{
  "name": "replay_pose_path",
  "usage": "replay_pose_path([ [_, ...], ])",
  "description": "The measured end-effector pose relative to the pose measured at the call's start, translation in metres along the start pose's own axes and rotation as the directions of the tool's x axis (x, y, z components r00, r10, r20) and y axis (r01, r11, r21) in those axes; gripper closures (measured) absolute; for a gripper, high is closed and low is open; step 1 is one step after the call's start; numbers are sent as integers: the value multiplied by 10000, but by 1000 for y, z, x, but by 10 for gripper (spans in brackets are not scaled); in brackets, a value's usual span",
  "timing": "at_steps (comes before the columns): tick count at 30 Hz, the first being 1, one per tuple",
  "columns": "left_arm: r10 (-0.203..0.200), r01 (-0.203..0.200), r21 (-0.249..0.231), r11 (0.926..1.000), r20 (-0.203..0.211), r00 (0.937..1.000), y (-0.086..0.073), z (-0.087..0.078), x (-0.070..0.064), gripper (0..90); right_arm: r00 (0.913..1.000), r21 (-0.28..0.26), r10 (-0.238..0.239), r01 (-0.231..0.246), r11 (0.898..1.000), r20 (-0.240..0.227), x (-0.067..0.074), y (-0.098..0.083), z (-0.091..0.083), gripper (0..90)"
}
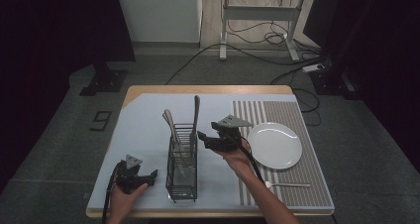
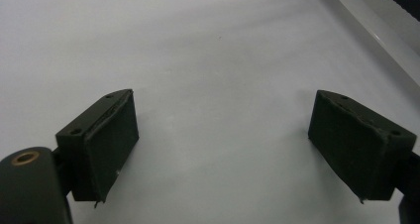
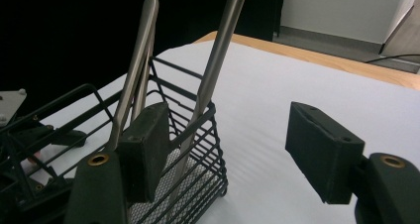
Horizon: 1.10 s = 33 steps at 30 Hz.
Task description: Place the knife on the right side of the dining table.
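I see my right gripper (image 3: 237, 149) open, gripping nothing; the utensil handle (image 3: 213, 70) in the wire caddy (image 3: 198, 149) stands between its fingers (image 3: 322, 157).

caddy (image 1: 182, 170) mid-mat, open mat (image 1: 143, 135) leftward

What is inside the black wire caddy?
The black wire caddy holds three metal utensils, handles sticking up: two leaning left, one taller near the right side. Their lower ends sit behind wires and mesh, so their types are unclear.

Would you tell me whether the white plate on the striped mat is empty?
Empty: the white plate on the striped mat shows a bare, shiny surface in the high view.
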State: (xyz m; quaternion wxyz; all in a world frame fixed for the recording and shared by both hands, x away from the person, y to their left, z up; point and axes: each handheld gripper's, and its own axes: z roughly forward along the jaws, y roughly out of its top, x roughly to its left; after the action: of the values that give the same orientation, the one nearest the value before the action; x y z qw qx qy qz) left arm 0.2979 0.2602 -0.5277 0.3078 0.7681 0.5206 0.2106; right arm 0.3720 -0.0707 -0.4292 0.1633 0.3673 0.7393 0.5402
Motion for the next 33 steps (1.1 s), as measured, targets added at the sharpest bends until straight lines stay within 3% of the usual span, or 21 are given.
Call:
replay_pose_path([
  [26, 5, -5, 4, 10000, -4, 10000, 0, 0, 0, 117, 9997, -128, -5, 2, 9999, -235, 4, 17, 19, 392],
  [33, 14, -14, 2, 10000, -1, 10000, 0, 0, 0, 116, 9998, -109, -174, 174, 9998, -27, 3, 22, 25, 416],
])
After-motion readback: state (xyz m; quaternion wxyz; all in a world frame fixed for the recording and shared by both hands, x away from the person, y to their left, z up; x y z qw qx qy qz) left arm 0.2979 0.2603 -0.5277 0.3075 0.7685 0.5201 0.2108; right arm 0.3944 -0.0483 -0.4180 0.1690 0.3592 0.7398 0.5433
